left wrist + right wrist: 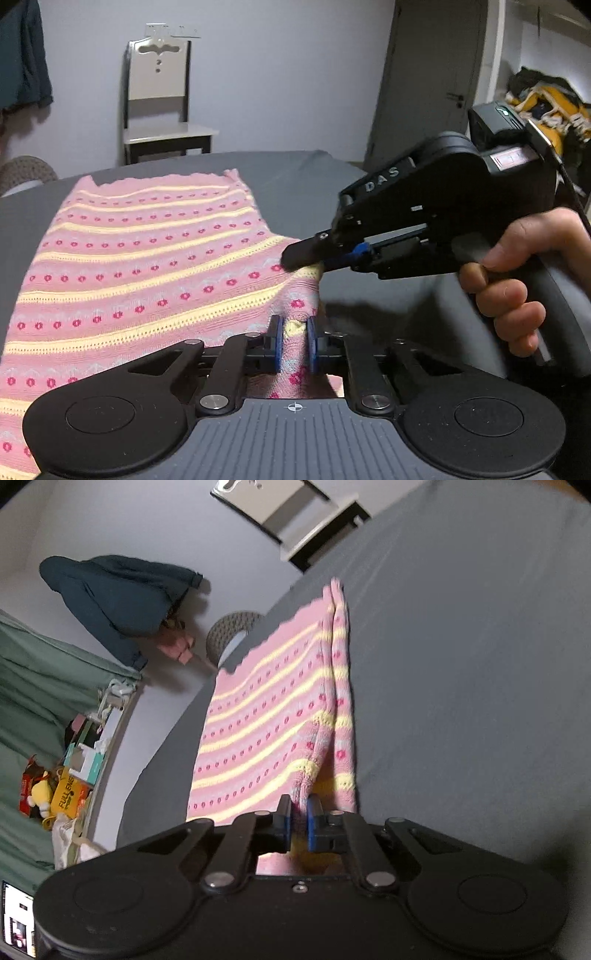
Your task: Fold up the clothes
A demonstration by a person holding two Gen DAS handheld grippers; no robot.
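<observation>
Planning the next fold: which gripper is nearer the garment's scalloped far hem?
Right. The right gripper pinches the pink knit garment farther up its edge; the left gripper clamps the near corner.

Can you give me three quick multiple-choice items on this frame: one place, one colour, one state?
1. Where does the garment lie?
A. on the chair
B. on the grey table
C. on the floor

2. Its main colour?
A. pink with yellow stripes
B. plain blue
C. green

3. State of the left gripper?
A. open, clear of the cloth
B. shut on a fold of the garment
C. out of view

Key: 1 B, it is spread on the grey surface. 2 A, pink knit with yellow bands. 3 B, cloth is pinched between its blue pads; the right gripper grips likewise.
</observation>
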